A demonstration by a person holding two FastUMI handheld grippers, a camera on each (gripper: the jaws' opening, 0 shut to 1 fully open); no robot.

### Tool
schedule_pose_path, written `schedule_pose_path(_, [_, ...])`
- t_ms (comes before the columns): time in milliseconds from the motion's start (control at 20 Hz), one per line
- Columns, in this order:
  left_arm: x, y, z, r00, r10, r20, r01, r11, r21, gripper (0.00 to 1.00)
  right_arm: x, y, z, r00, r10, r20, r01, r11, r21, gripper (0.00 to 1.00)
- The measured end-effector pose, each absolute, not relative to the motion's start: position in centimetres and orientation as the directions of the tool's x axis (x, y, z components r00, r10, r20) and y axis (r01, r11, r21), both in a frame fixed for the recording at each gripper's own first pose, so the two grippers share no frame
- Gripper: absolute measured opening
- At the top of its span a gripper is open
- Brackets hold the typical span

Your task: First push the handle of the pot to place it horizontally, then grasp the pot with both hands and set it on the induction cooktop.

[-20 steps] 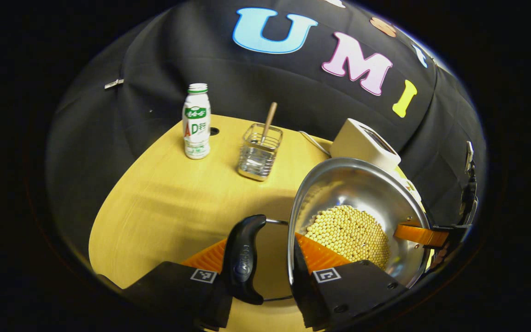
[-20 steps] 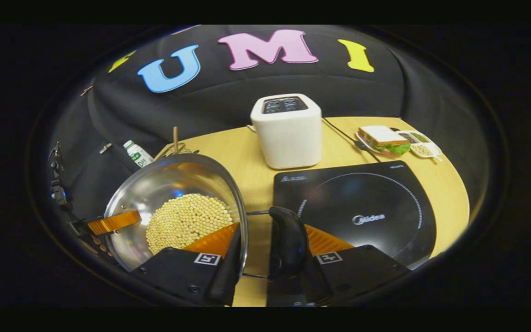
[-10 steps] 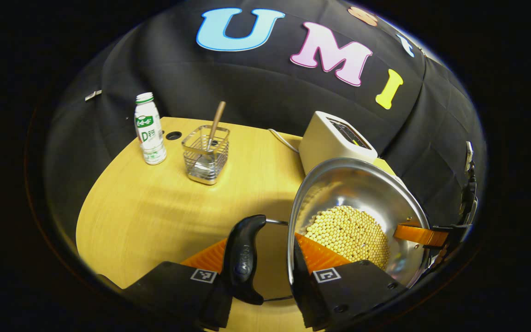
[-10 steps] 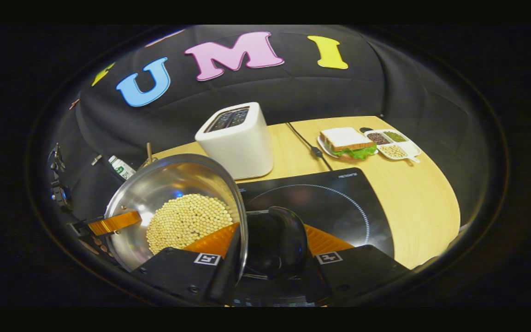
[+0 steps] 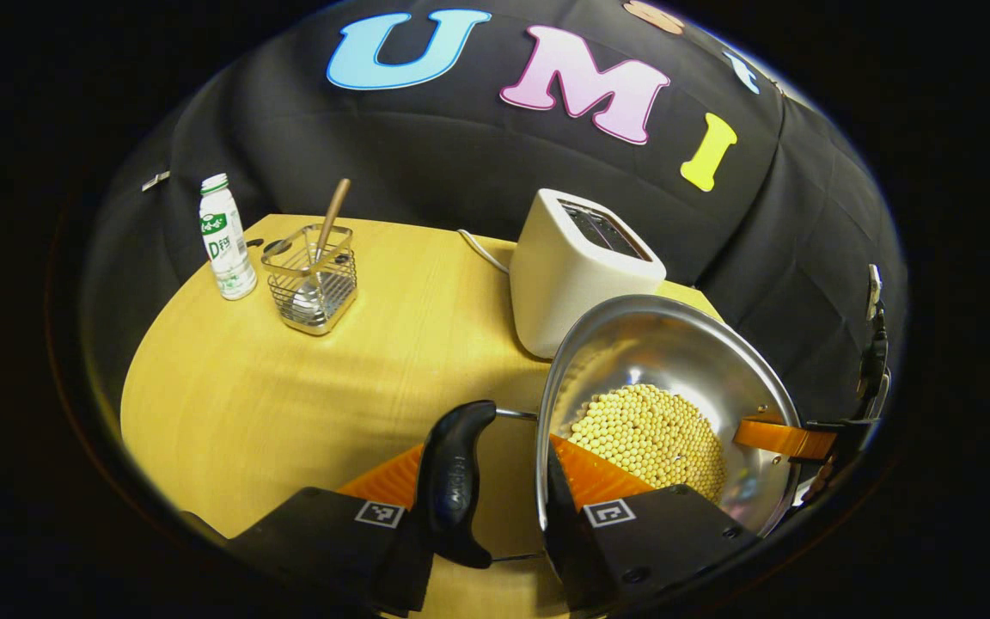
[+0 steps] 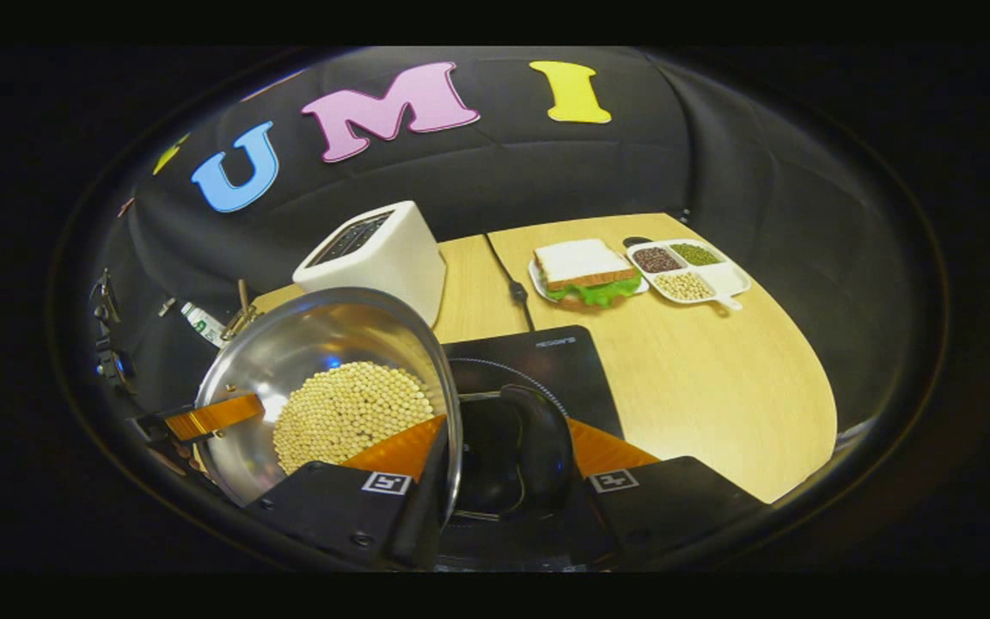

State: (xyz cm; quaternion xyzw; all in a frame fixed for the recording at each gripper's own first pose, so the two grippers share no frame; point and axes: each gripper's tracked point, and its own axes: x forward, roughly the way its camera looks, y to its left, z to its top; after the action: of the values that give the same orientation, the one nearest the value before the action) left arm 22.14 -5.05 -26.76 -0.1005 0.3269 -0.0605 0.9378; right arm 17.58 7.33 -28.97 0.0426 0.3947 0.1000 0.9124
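A steel pot (image 5: 675,361) holding yellow soybeans (image 5: 650,434) hangs tilted between both grippers. In the left gripper view my left gripper (image 5: 495,481) is shut across one black side handle (image 5: 454,477) and the pot's rim; the other gripper's orange finger (image 5: 783,437) grips the far rim. The right gripper view shows my right gripper (image 6: 495,464) shut across the opposite black handle (image 6: 531,447) and the rim of the pot (image 6: 323,335). The black induction cooktop (image 6: 546,361) lies directly under that handle, partly hidden by the pot and my fingers.
A white toaster (image 5: 577,262) stands just behind the pot, its cord (image 6: 508,279) running past the cooktop. A bottle (image 5: 224,241) and a wire basket with a spoon (image 5: 313,275) sit far left. A sandwich plate (image 6: 585,275) and a divided dish of beans (image 6: 688,268) sit at the back right.
Both grippers have carried the pot to the right. The cooktop has slid under the right handle, and the toaster has come closer behind the pot. Both grips are unchanged.
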Motion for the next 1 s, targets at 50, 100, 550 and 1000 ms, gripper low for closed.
schedule_pose_path(50, [22.2,-5.7,-26.9,0.779,-0.179,-0.601,0.047,0.972,-0.229,0.61,17.7,6.8,-29.0,0.668,0.216,-0.712,-0.149,0.976,0.156,0.60])
schedule_pose_path(100, [22.4,-6.3,-27.1,0.780,-0.179,-0.600,0.047,0.972,-0.230,0.61,17.9,6.2,-29.2,0.667,0.215,-0.713,-0.148,0.977,0.155,0.60])
schedule_pose_path(550, [23.3,-10.5,-28.6,0.780,-0.183,-0.598,0.051,0.972,-0.231,0.61,19.3,2.0,-30.6,0.653,0.207,-0.728,-0.131,0.978,0.161,0.60])
schedule_pose_path(1000, [23.9,-11.4,-29.5,0.788,-0.182,-0.587,0.040,0.968,-0.247,0.61,20.3,1.1,-31.0,0.655,0.219,-0.723,-0.130,0.976,0.177,0.59])
